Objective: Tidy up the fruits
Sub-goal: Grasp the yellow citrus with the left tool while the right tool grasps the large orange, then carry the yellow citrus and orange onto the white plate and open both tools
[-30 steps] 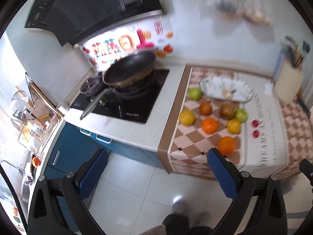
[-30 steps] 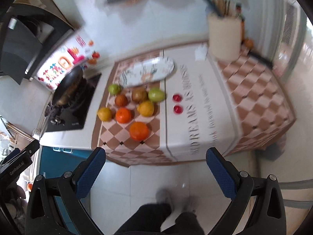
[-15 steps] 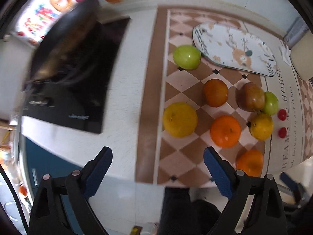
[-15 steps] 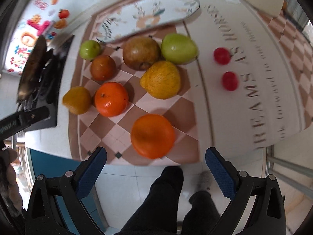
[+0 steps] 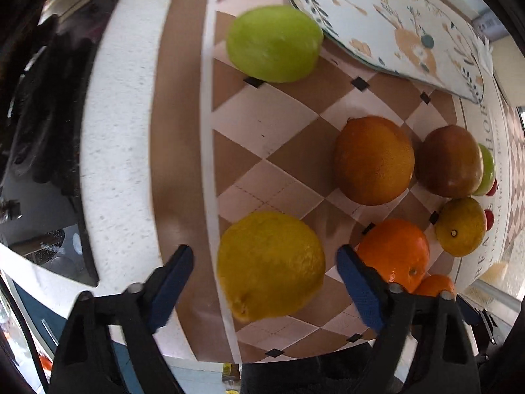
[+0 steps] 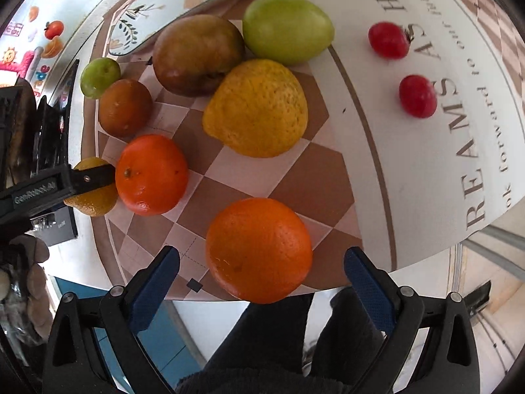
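Note:
Several fruits lie on a checked cloth [image 5: 262,121]. My left gripper [image 5: 264,279] is open, its blue pads on either side of a yellow lemon [image 5: 270,266] without touching it. My right gripper [image 6: 261,282] is open around a large orange [image 6: 259,249] at the counter's front edge. Beyond lie a tangerine [image 6: 151,174], a yellow citrus [image 6: 259,108], a brown pear [image 6: 197,54], a green apple [image 6: 285,29], a brown-orange fruit [image 5: 374,159] and a green lime [image 5: 274,42]. A patterned plate [image 5: 393,23] lies behind them.
Two small red tomatoes [image 6: 388,39] [image 6: 416,97] lie on the white lettered part of the cloth. A black hob [image 5: 39,115] is left of the cloth. The counter's front edge [image 6: 426,252] drops off just under my right gripper. The left gripper's body [image 6: 42,190] shows in the right wrist view.
Both grippers have dropped from well above the floor in to the counter. The left now brackets the lemon, the right brackets the large orange. Both stay open.

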`<move>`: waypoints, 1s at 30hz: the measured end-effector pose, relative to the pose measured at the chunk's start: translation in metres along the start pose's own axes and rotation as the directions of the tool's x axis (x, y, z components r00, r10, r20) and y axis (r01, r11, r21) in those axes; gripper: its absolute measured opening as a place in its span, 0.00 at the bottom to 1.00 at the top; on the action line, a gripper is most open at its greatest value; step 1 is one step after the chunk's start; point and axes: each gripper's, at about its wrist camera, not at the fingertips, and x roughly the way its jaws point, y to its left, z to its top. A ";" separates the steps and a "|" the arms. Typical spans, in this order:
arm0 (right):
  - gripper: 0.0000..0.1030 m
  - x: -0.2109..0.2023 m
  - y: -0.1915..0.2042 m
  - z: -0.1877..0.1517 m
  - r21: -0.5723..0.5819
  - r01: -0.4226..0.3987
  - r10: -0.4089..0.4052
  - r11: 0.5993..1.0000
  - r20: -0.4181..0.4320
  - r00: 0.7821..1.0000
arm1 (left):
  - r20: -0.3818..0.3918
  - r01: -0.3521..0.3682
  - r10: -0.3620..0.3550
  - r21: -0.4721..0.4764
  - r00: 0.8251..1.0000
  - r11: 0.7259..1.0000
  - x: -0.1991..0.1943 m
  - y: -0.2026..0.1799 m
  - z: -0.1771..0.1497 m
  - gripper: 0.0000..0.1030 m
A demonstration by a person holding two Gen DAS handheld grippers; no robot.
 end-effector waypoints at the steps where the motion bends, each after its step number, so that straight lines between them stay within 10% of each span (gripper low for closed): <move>1: 0.98 0.001 -0.001 0.001 0.005 -0.001 0.001 1.000 -0.004 1.000 | -0.008 0.009 -0.009 0.006 1.000 1.000 0.002 -0.001 0.000 0.72; 13: 0.66 0.013 0.019 0.007 -0.019 0.077 -0.077 0.997 -0.011 0.997 | 0.034 -0.025 0.022 0.067 0.999 0.997 0.009 -0.022 -0.013 0.58; 19: 0.65 0.004 0.019 0.006 -0.032 0.067 -0.067 0.997 0.003 0.998 | 0.061 -0.022 0.016 0.091 0.998 0.996 -0.001 -0.030 -0.029 0.58; 30: 0.65 -0.117 0.029 0.047 -0.127 -0.073 0.092 0.989 0.148 0.985 | 0.214 0.144 -0.151 0.049 0.965 0.988 -0.121 -0.050 -0.026 0.58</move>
